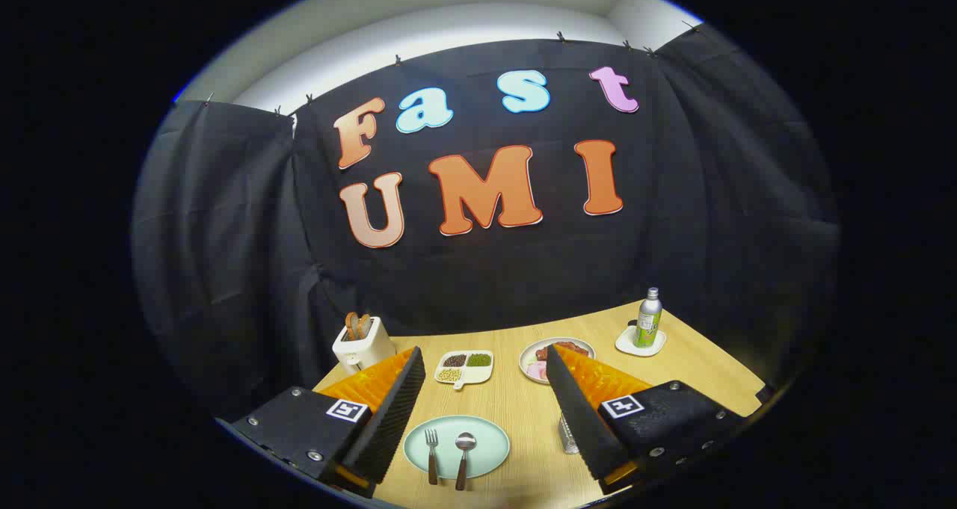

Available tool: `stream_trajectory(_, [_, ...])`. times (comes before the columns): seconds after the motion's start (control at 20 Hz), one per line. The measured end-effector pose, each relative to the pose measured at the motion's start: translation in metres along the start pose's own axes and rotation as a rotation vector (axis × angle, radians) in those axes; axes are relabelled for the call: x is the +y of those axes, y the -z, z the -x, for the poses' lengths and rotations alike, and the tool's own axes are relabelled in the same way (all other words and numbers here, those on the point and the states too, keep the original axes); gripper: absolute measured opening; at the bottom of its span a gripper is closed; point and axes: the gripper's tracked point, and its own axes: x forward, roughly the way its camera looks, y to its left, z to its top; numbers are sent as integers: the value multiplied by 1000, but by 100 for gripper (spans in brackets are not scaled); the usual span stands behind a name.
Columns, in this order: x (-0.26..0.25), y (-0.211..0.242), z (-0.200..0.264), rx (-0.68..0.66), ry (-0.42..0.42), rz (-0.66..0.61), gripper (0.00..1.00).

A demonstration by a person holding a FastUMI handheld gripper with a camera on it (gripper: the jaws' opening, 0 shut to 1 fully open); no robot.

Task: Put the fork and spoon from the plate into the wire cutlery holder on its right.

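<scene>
The claw (486,367) hangs above the desk's (523,404) near edge, tilted forward, its two fingers spread wide with nothing between the ridged pads (392,412). Below and between the fingers, at the near edge, lies a pale green plate (490,449) with the fork (431,455) and spoon (463,458) side by side, handles toward the claw. The wire holder (568,434) stands just right of the plate, mostly hidden behind the right finger. Beyond the fingers sit a divided dish (465,367) and a food plate (534,359), partly covered by the right fingertip. A toaster (362,344) stands at the far left corner, a bottle (648,318) on a coaster at the far right.
</scene>
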Motion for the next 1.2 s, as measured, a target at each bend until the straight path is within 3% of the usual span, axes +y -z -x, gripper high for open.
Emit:
stream_trajectory(0.55, [-24,-14,1,-29,-15,0,98])
stream_trajectory(0.75, [-28,-8,1,-27,18,42,98])
stream_trajectory(1.2, [15,65,-25,125,47,89,98])
